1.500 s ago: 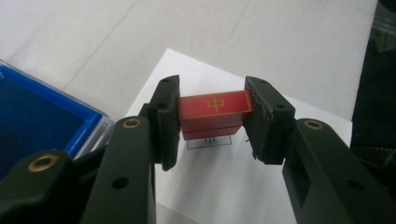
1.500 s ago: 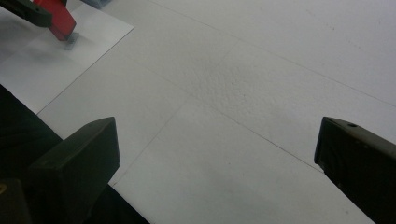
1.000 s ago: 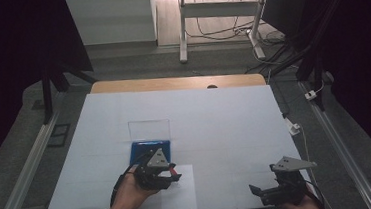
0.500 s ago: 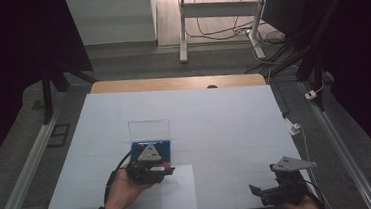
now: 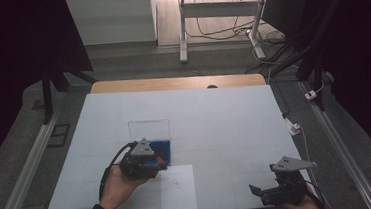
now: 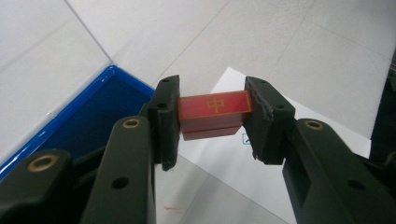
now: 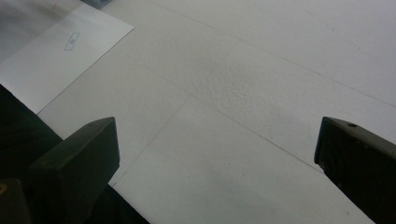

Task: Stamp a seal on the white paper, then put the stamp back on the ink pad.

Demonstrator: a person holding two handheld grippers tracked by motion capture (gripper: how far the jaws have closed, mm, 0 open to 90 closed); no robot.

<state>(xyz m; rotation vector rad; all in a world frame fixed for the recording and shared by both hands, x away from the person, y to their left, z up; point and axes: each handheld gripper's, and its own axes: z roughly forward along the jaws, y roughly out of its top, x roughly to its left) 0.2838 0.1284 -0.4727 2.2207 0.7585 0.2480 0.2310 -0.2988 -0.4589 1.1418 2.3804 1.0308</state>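
At centre frame of your left gripper view, your left gripper (image 6: 212,122) clamps the red block (image 6: 213,113) above the paper sheet (image 6: 280,154), beside the blue tray (image 6: 74,112); your right gripper (image 7: 217,154) gapes wide.

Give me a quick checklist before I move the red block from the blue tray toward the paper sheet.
1. Left tongs shut on the red block: ok, both jaws press its ends.
2. Block lifted out of the blue tray: ok, it hangs above the tray's edge.
3. Block level in the grip: ok, only slightly tilted.
4. Paper sheet bare for landing: ok, just a small printed mark.
5. Right tongs out of the way: ok, open, at the table's near right corner.
6. Exact target spot: cannot tell.
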